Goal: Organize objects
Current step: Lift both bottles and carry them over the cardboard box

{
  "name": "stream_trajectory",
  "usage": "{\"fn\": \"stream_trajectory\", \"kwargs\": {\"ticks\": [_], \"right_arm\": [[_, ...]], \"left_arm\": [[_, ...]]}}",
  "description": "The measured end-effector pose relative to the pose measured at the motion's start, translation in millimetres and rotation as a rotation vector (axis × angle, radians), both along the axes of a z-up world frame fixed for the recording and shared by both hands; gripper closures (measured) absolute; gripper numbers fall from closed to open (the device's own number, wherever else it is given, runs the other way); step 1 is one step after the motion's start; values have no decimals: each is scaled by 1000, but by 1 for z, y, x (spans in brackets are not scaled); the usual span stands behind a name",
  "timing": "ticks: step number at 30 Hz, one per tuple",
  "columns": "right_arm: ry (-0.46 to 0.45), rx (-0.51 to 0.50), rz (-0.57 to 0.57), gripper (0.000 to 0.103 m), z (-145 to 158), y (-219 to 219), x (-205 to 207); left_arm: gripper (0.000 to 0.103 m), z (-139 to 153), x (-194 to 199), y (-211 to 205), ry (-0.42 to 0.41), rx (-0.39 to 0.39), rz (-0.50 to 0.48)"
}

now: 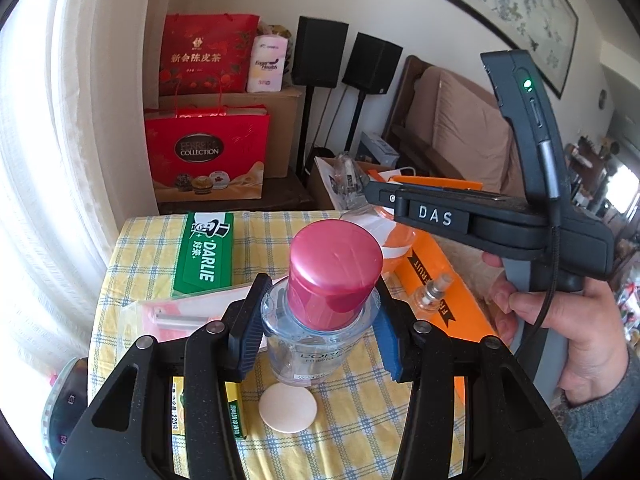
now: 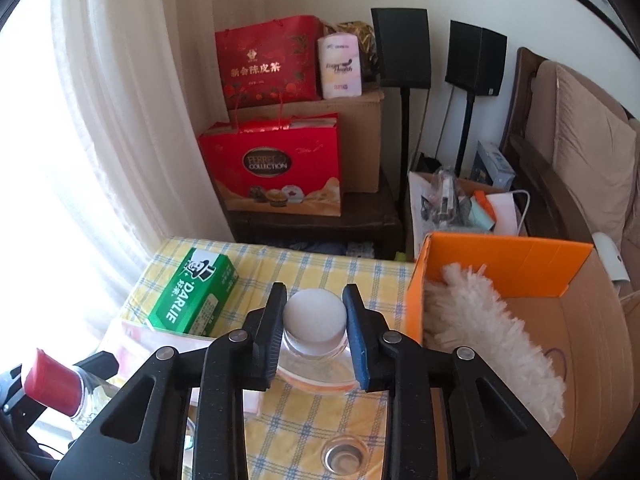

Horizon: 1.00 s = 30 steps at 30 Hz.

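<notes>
On a yellow checked tablecloth point(image 2: 320, 276), the left gripper point(image 1: 318, 320) pinches a pink-capped clear bottle point(image 1: 332, 276); the right gripper point(image 2: 316, 320) pinches a white-capped jar point(image 2: 316, 318). Green Darlie box point(image 2: 196, 296) at ten o'clock, orange carton point(image 2: 500, 260) at two, curtain point(image 2: 120, 120) at nine.

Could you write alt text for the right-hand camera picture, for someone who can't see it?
The right tool grips the white cap of a clear bottle over a yellow checked tablecloth. To its right stands an open orange cardboard box holding a fluffy white duster; a green Darlie box lies to the left.
</notes>
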State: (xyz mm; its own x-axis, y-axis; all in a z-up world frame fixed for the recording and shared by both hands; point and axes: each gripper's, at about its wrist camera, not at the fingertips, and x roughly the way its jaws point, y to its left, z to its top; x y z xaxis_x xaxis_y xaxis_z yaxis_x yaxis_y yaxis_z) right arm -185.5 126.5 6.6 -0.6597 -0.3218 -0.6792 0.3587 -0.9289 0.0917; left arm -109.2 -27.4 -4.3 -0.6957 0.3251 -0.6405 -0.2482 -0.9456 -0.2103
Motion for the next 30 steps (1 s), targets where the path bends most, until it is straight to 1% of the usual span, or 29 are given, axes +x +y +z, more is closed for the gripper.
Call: {"fn": "stream_trajectory", "kwargs": {"ticks": [4,7,11,16,20,23,27,30], "right_arm": [[21,-5,8,75,12,4,4],[40,-12,18,75,27,8,7],[56,-30,30,75,48,16,11],[64,-53,28,75,73,34,15],[59,-77,13,75,89,57,16],[63,-84,-8,75,100,76,19],[80,-59,-43,75,111,100,24],[82,-33,-83,75,113,121,26]], "left_arm": [[58,8,-1,6,13,-7,-9],[58,16,-1,10,15,5,-18],[58,29,-3,17,23,20,-36],[58,50,-1,33,49,21,-69],[58,65,-1,52,66,19,-109],[58,75,-2,69,63,39,-147],[58,83,-3,96,70,38,-196],[58,82,-4,121,57,42,-246]]}}
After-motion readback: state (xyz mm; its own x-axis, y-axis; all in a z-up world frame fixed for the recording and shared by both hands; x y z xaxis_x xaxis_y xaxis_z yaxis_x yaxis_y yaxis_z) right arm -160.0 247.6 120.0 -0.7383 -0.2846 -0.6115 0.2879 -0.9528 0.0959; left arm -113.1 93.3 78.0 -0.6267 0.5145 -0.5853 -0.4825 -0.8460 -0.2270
